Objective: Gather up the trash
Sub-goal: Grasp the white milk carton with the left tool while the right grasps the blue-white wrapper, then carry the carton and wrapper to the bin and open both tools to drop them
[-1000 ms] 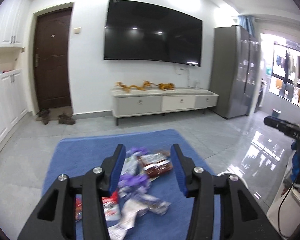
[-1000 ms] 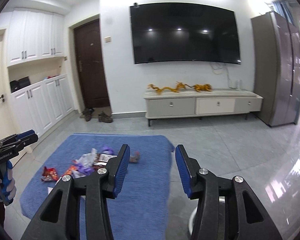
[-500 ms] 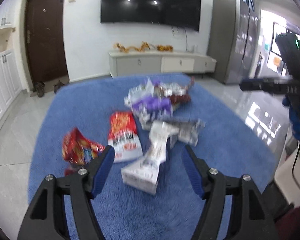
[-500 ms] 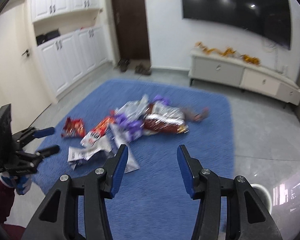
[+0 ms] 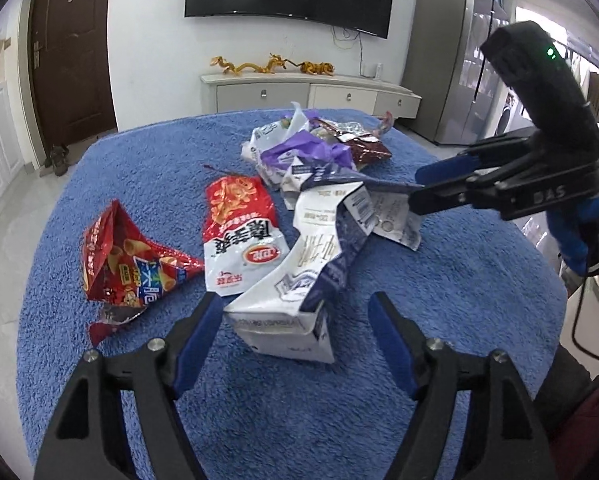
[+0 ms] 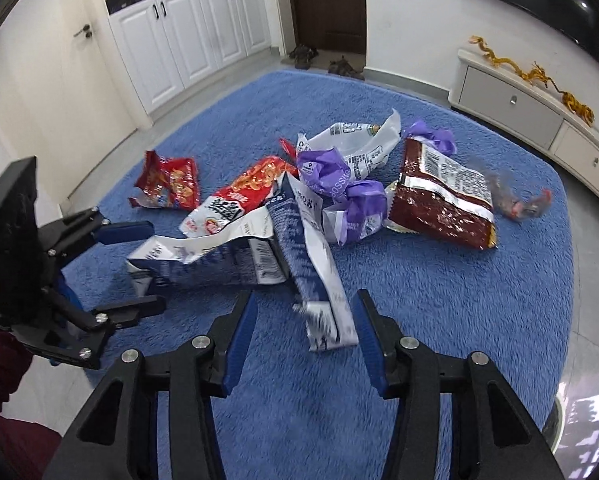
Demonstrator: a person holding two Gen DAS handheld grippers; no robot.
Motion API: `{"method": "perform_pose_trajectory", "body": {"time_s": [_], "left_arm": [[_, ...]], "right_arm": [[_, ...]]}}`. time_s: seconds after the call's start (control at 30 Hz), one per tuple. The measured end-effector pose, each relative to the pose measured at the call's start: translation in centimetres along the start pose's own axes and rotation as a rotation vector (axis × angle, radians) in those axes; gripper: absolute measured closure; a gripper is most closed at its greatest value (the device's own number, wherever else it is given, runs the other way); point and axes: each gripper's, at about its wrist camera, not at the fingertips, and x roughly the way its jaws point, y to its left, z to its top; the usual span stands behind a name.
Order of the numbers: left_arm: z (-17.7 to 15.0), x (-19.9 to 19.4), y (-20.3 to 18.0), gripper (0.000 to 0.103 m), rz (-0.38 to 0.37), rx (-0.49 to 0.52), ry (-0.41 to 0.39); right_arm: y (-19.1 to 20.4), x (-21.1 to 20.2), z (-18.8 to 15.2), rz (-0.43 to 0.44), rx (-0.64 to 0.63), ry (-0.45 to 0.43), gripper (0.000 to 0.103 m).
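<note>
Wrappers lay heaped on the fuzzy blue rug (image 5: pixel 439 280). Left claw (image 5: pixel 295 340) stood released, its blue pads flanking the near end of a crumpled white-and-navy paper bag (image 5: pixel 299 280). Right claw (image 6: pixel 303 328) was also spread wide, straddling a long white-and-navy wrapper strip (image 6: pixel 315 264). Beside them sat a red-and-white snack pouch (image 5: pixel 239 240), a torn red chip packet (image 5: pixel 131 264) and a dark red foil bag (image 6: pixel 443 196).

Bare blue rug (image 6: pixel 439 320) lies open at lower right of the frame; wrapper pile (image 6: pixel 339 184) crowds the centre.
</note>
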Motion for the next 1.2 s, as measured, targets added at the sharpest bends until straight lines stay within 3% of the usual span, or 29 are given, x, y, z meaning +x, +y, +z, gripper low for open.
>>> {"method": "perform_pose_trajectory", "body": {"time_s": [0.2, 0.57, 0.6, 0.67, 0.8, 1.2], "left_arm": [[0.1, -0.1, 1.2, 0.029, -0.044, -0.061, 0.002], [0.6, 1.9, -0.9, 0.030, -0.101, 0.001, 0.087], [0.7, 2.1, -1.1, 0.033, -0.098, 0.007, 0.093], [0.7, 3.0, -1.4, 0.052, -0.085, 0.020, 0.128], [0.6, 3.2, -2.3, 0.052, -0.049, 0.052, 0.145], [-0.4, -0.4, -4.4, 0.053, -0.028, -0.026, 0.100]], "right_arm": [[-0.7, 1.9, 0.9, -0.006, -0.007, 0.039, 0.072], [-1.1, 3.2, 1.5, 0.032, -0.025, 0.052, 0.075], [-1.2, 3.3, 1.6, 0.034, -0.025, 0.052, 0.076], [-1.4, 3.3, 1.7, 0.042, -0.021, 0.048, 0.078], [-1.8, 2.9, 1.5, 0.049, -0.015, 0.033, 0.082], [-1.7, -1.0, -1.6, 0.091, 0.006, -0.056, 0.094]]}}
